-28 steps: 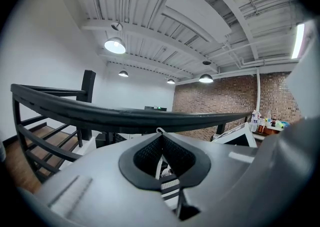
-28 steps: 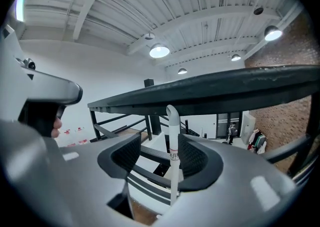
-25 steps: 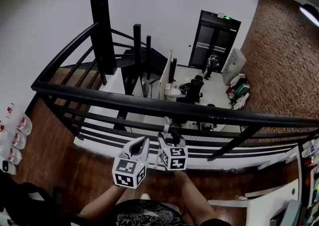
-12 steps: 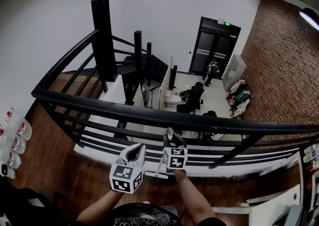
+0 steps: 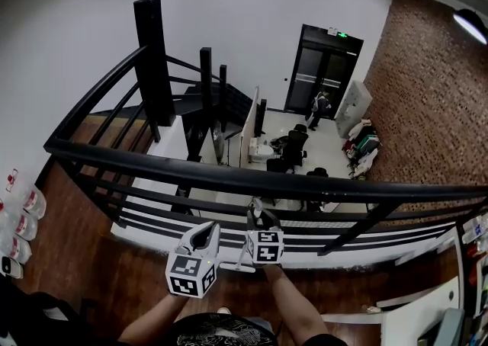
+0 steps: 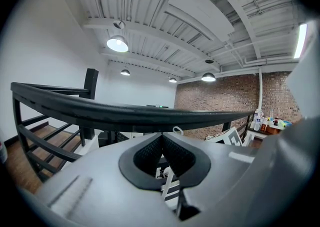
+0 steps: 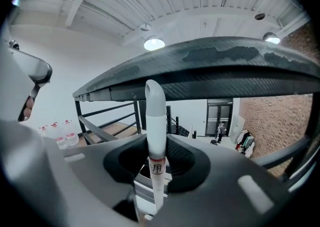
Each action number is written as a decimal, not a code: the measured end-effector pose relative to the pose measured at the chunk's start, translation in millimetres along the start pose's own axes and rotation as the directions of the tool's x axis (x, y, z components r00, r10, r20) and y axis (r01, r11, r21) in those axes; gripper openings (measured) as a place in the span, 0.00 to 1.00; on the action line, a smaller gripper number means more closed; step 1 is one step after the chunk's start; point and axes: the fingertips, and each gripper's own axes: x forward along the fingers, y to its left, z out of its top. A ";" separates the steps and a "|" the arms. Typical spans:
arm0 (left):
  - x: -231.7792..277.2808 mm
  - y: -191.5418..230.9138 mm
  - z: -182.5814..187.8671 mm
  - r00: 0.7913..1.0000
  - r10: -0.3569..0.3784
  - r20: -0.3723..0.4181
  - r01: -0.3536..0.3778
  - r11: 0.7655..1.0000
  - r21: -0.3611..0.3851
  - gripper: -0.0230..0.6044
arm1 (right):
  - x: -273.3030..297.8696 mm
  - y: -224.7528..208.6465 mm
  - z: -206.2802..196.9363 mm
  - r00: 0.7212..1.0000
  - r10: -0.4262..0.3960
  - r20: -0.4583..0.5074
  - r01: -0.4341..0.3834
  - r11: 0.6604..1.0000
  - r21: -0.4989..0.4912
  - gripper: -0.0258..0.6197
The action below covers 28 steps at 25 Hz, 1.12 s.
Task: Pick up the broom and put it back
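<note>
The right gripper (image 7: 156, 144) has its jaws closing on the broom (image 7: 155, 113). The white handle stands between the two dark, ribbed pads, which appear to meet its sides, so this reads as a grasp taking hold. The handle runs almost straight up and down through the jaws, crossing them at a right angle. Its rounded, slightly hooked cap rises above the pads, and a thin band with a small printed mark sits just below them. The handle looks smooth, slim and rigid, like painted metal or plastic. The brush end is out of sight below. The left gripper (image 6: 161, 139) has its jaws clenched together with nothing between them. It sits just beside the right one and lower in the head view, so the right hand is the one on the broom. Both grippers are pale grey with a cube of black and white square markers. Just beyond the handle's cap runs a broad black handrail (image 7: 215, 71) with a dull, scuffed sheen; whether the cap touches it cannot be told. Thinner black bars run under the rail. The person stands on a dark wooden floor (image 5: 114, 276). Beyond the railing the view drops to a lower level with white desks, office chairs, a brick wall (image 5: 427, 93) and a dark double door.
</note>
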 end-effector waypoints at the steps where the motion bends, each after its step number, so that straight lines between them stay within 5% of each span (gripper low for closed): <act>1: -0.5 -1.4 -0.6 1.000 -0.002 0.002 0.002 1.000 -0.002 0.04 | -4.0 1.9 -0.3 1.000 0.002 0.006 -0.002 1.000 -0.003 0.19; 12: -19.9 -34.3 -10.2 0.999 -0.014 0.033 0.015 0.999 -0.048 0.04 | -75.4 27.1 -13.6 0.999 0.039 0.021 -0.039 0.999 -0.026 0.19; 28: -81.9 -86.5 -4.7 0.994 0.031 0.107 -0.029 0.999 -0.029 0.04 | -210.2 49.9 67.2 0.979 0.105 0.175 -0.091 0.992 -0.084 0.19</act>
